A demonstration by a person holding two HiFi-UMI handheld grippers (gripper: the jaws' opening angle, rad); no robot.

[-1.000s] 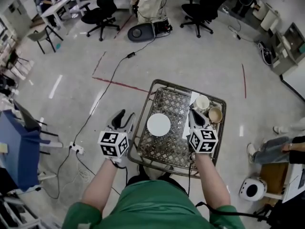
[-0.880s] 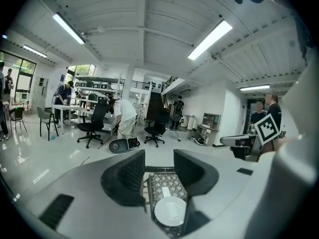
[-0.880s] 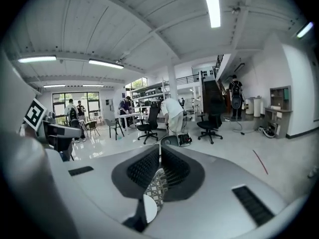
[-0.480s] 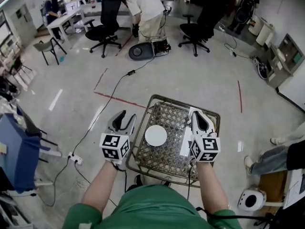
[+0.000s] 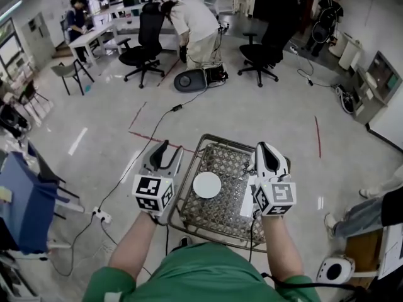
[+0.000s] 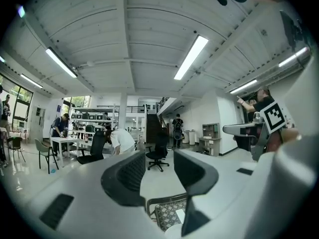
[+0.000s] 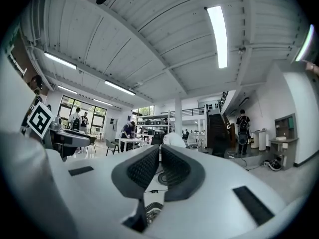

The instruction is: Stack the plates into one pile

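Observation:
A white round plate lies in the middle of a wire-mesh table; from above I cannot tell whether it is one plate or a pile. Both grippers are held level, high above the table and clear of the plate. My left gripper hovers over the table's left rim, with its jaws apart and nothing between them. Over the table's right side is my right gripper, its jaws closed together and empty. A corner of the mesh table shows far below the left jaws.
A white sheet lies on the table right of the plate. Around the table are bare floor, a black cable, red tape lines, office chairs, a stooping person, a blue stand and a white device.
Both grippers have risen well above the table. The two cups at the table's right are now hidden behind the right gripper. The plate has not moved.

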